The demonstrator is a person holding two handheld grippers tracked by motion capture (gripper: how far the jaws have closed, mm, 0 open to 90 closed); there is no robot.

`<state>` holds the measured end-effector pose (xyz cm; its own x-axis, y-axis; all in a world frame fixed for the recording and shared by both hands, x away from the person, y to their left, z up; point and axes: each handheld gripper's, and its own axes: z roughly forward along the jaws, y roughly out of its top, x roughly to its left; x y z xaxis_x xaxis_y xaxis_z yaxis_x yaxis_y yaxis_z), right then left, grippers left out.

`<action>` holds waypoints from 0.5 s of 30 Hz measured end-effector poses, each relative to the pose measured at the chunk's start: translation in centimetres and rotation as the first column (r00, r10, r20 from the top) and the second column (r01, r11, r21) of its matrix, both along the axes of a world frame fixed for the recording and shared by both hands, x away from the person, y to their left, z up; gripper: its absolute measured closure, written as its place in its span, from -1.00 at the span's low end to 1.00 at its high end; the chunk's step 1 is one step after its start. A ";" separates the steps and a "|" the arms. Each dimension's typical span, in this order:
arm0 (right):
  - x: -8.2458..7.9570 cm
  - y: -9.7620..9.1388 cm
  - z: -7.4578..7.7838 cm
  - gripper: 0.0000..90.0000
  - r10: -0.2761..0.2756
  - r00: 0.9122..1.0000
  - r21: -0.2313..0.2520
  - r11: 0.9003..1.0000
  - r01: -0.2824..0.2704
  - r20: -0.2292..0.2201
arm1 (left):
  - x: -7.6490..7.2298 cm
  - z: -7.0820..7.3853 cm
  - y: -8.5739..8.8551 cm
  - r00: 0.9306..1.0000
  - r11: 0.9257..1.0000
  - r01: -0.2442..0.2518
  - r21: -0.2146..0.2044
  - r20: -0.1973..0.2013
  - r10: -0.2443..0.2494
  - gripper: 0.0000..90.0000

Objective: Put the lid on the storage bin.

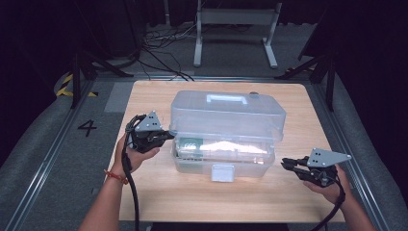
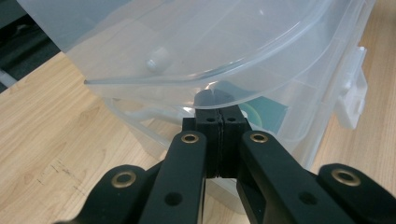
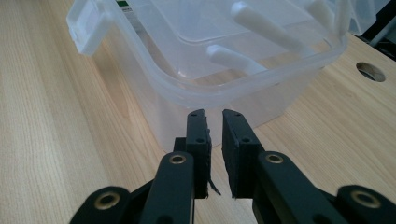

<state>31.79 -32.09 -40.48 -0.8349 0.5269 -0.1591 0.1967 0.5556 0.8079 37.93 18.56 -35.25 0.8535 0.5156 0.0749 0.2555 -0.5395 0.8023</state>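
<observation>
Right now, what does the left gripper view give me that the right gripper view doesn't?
Left gripper view: the raised lid edge directly above the shut left gripper, and something teal behind the box wall. Right gripper view: the right gripper, jaws slightly apart with nothing between them, short of the box's corner, white inner dividers, and a hole in the table. Both: the clear plastic box, its white latch and the wooden table.

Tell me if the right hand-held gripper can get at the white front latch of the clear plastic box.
Probably yes: the right hand-held gripper hovers beside the clear plastic box, and bare wooden table lies between it and the white front latch.
</observation>
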 end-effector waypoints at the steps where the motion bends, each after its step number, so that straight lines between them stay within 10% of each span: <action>1: 0.0 0.1 -0.1 0.81 -0.001 1.000 -0.003 1.000 0.001 -0.005 | -0.1 -0.1 0.0 1.000 1.000 -0.003 0.004 -0.004 0.003 1.00; 15: 0.0 0.3 -0.4 0.81 0.001 1.000 0.000 1.000 -0.001 -0.010 | -1.1 -1.6 0.5 1.000 0.999 0.000 0.039 -0.029 0.001 1.00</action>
<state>31.77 -31.74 -40.92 -0.8368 0.5264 -0.1507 0.2043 0.5555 0.8061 36.80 19.05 -36.87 0.8552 0.5134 0.0703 0.2787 -0.5700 0.7729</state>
